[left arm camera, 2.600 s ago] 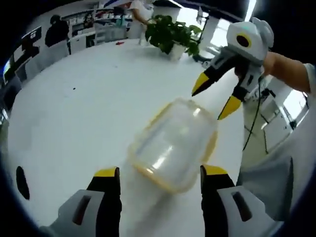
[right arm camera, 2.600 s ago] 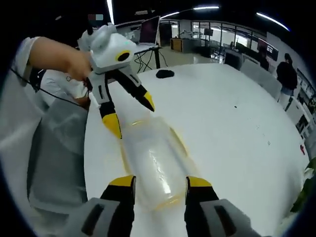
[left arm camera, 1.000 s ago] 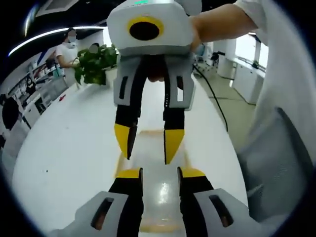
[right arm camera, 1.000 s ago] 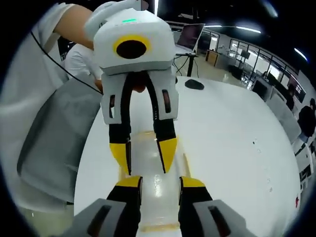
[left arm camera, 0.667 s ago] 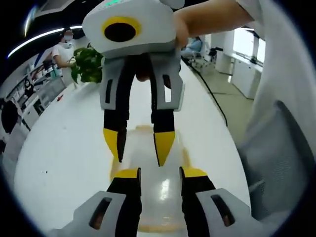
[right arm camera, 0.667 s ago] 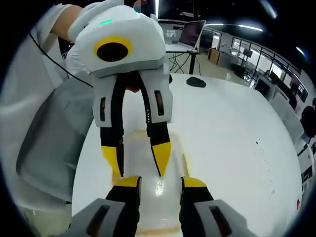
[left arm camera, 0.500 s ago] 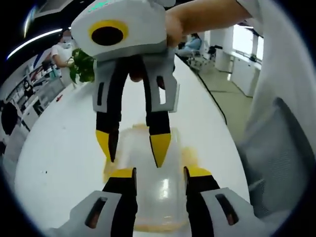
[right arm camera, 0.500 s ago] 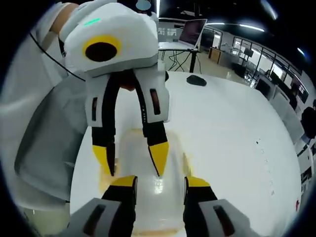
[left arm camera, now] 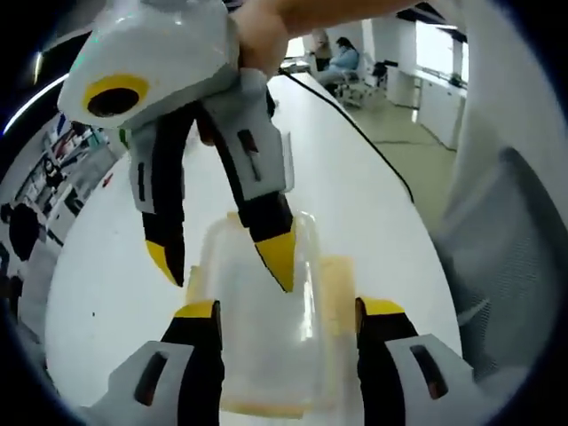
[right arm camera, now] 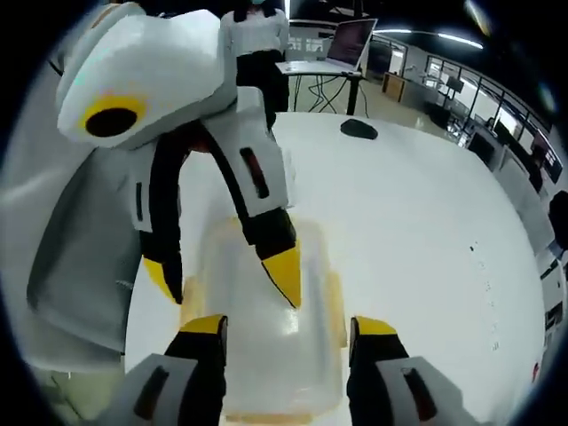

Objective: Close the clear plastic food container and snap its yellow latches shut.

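Resting on a smooth white table (left arm camera: 373, 191), the clear plastic container (left arm camera: 266, 355) lies between two facing grippers, both with jaws spread.

Glossy and rounded at its edge, the table stands in an open office with desks, monitors, glass partitions and ceiling strip lights; a laptop (right arm camera: 349, 40) stands on a desk beyond it and a dark mouse-like object (right arm camera: 358, 129) lies on its top. The container is a translucent, slightly frosted rounded box with its lid on and yellow latches (right arm camera: 335, 297) along the rim; whether they are snapped I cannot tell. In the left gripper view the left gripper (left arm camera: 286, 312) straddles the box, yellow-tipped black jaws either side, while the right gripper (left arm camera: 222, 259), a white shell with yellow tips, reaches down over the lid. In the right gripper view the right gripper (right arm camera: 288, 330) straddles it likewise, and the left gripper (right arm camera: 226, 277) spans the far end.
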A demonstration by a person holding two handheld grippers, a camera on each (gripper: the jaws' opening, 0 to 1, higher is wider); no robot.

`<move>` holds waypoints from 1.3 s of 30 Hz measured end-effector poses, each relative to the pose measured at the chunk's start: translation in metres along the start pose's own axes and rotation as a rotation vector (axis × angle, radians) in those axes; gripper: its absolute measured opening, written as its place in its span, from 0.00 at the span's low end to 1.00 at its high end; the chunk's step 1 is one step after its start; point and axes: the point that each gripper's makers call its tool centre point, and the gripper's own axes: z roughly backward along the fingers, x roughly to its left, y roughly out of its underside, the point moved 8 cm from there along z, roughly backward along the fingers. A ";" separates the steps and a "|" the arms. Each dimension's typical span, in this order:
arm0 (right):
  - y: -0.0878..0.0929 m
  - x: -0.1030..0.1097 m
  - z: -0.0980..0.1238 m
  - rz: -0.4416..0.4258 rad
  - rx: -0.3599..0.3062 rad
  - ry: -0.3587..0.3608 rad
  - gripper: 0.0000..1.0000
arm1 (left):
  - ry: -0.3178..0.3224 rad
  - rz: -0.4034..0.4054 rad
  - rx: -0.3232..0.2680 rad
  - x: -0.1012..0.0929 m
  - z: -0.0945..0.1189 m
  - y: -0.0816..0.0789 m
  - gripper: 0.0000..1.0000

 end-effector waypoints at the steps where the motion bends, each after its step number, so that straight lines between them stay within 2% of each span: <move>1: 0.000 0.000 0.000 0.000 -0.001 -0.003 0.52 | -0.010 0.009 -0.002 0.002 0.001 0.000 0.57; 3: 0.000 -0.002 -0.001 -0.017 0.005 -0.011 0.52 | -0.034 -0.010 0.008 0.008 0.002 0.001 0.51; 10: -0.003 -0.003 -0.002 0.007 0.030 -0.033 0.52 | 0.000 -0.022 0.002 0.006 0.004 -0.002 0.46; 21: -0.006 -0.011 -0.005 0.021 0.082 -0.097 0.50 | 0.007 -0.047 0.061 0.007 0.002 -0.005 0.45; 26: -0.008 -0.014 -0.008 0.011 0.112 -0.133 0.48 | 0.011 -0.044 0.061 0.008 0.002 -0.004 0.45; 30: -0.006 -0.020 -0.013 -0.018 0.134 -0.189 0.48 | 0.007 -0.050 0.068 0.008 0.001 -0.004 0.44; 33: -0.004 -0.025 -0.015 -0.057 0.117 -0.243 0.48 | 0.010 -0.053 0.056 0.009 0.001 -0.003 0.44; 36: -0.005 -0.032 -0.016 -0.105 0.118 -0.262 0.41 | 0.013 -0.046 0.047 0.009 0.001 -0.002 0.44; 37: -0.006 -0.029 -0.018 -0.128 0.120 -0.314 0.39 | 0.029 -0.047 0.050 0.008 0.000 -0.002 0.44; 38: -0.007 -0.034 -0.016 -0.103 0.116 -0.289 0.38 | 0.023 -0.058 0.055 0.008 0.000 -0.004 0.44; 39: -0.007 -0.033 -0.016 -0.108 0.119 -0.298 0.38 | 0.025 -0.052 0.056 0.008 0.000 -0.004 0.44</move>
